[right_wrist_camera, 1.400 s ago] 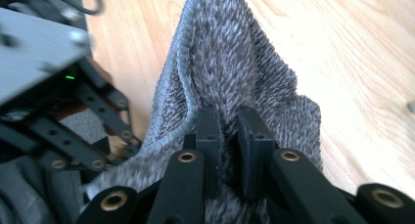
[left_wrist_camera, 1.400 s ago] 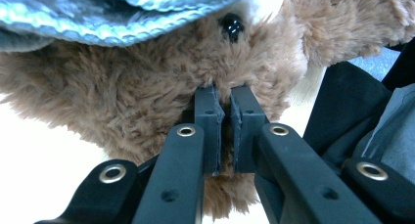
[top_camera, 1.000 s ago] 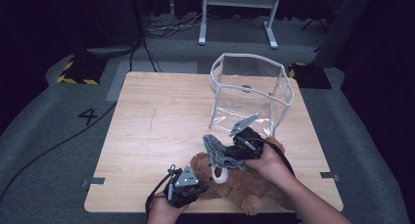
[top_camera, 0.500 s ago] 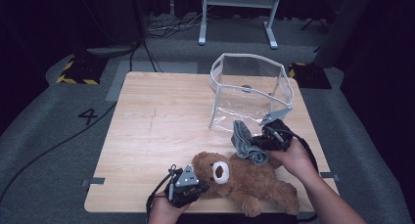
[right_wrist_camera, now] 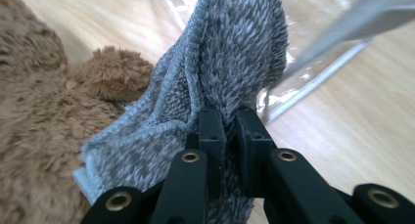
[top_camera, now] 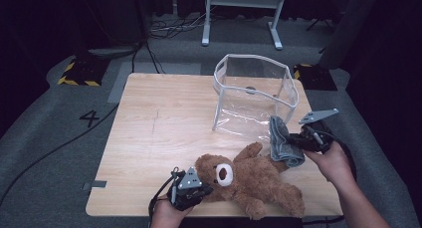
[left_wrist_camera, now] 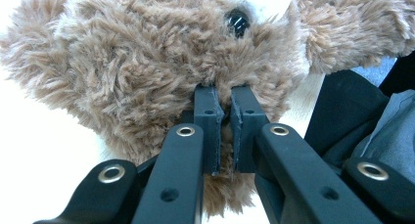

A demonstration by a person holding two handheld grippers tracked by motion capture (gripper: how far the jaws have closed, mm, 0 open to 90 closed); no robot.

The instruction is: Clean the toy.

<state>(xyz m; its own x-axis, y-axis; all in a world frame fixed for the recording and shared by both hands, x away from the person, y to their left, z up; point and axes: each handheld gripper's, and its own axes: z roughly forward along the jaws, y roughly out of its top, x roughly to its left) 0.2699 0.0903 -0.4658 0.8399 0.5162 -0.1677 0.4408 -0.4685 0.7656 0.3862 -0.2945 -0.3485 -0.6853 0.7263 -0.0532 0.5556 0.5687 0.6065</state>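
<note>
The left gripper (top_camera: 191, 190) pinched the fur of the teddy bear (top_camera: 249, 180), which lay at the table's (top_camera: 164, 123) near edge. The right gripper (top_camera: 303, 141) clamped a grey cloth (top_camera: 284, 143) beside the clear bag (top_camera: 254, 96), near the bear's raised paw.

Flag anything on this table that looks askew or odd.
Nothing damaged or spilled. The teddy bear lies on its back, pinched by the left gripper; the grey cloth hangs bunched from the right gripper.

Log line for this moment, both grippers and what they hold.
left gripper: shut on teddy bear head | right gripper: shut on grey cloth, lifted off bear | clear bag: upright behind, open top
</note>
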